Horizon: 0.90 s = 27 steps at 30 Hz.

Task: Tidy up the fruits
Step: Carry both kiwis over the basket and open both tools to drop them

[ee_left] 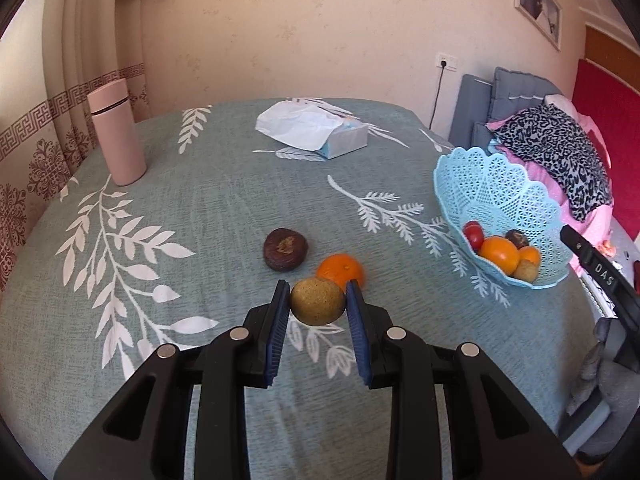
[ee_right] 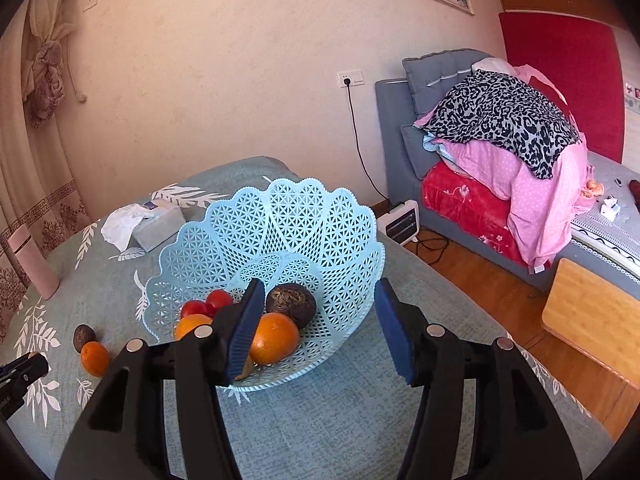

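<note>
The left gripper [ee_left: 318,304] has its 2 blue pads pressed against the sides of a tan-brown round fruit [ee_left: 317,301], which sits pinched between the fingertips above the tablecloth [ee_left: 224,208]. Just behind that fruit an orange [ee_left: 340,270] lies on the cloth, and to its left, a little apart, a dark brown wrinkled fruit [ee_left: 285,249] also rests on the cloth. The right gripper [ee_right: 320,326] has its jaws parted with nothing gripped between them; it hangs over the near rim of the light blue lattice basket [ee_right: 340,240], its left finger [ee_right: 246,330] in front of the basket's contents. Inside the basket lie 2 small red fruits [ee_right: 208,304], an orange fruit [ee_right: 276,338] beside the left finger, another orange one [ee_right: 190,325] partly hidden behind that finger, and a dark brown fruit [ee_right: 292,304] at the back. From the left wrist view the basket stands well to the right of the held fruit, near the table's edge, and a tan fruit shows in it as well. Farther back on the cloth are a tissue box [ee_left: 320,130] with white paper spilling out, and a pink cylindrical flask [ee_left: 116,132] standing upright near the far left edge. Beyond the table a bed carries a pile of pink and leopard-print bedding [ee_right: 508,128].
</note>
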Each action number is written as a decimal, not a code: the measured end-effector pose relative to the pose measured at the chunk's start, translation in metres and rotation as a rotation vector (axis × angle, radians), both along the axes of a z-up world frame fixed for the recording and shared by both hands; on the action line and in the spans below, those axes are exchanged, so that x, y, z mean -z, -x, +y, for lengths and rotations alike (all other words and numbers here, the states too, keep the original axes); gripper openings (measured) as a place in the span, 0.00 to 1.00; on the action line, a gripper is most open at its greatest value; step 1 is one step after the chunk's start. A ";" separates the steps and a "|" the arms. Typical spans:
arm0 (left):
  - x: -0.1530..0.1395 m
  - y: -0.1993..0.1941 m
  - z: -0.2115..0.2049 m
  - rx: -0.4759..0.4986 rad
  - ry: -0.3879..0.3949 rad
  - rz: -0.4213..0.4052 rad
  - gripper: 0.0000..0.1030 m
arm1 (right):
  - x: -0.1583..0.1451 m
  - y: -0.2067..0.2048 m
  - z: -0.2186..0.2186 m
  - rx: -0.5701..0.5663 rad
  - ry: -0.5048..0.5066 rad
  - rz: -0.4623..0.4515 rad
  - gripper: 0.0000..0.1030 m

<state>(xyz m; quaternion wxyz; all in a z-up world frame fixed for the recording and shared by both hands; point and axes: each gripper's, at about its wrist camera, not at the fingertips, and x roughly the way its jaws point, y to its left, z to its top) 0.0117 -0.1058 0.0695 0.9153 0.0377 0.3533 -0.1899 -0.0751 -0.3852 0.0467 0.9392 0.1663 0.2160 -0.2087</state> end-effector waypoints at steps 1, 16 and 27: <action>-0.002 -0.002 -0.009 0.028 0.013 0.008 0.28 | 0.001 -0.001 0.001 -0.001 -0.004 -0.003 0.57; -0.015 -0.016 -0.146 0.308 0.067 0.004 0.28 | 0.009 0.004 -0.015 0.042 -0.051 -0.026 0.60; -0.004 -0.031 -0.158 0.282 0.108 0.042 0.56 | 0.011 0.009 -0.022 0.103 -0.062 -0.051 0.67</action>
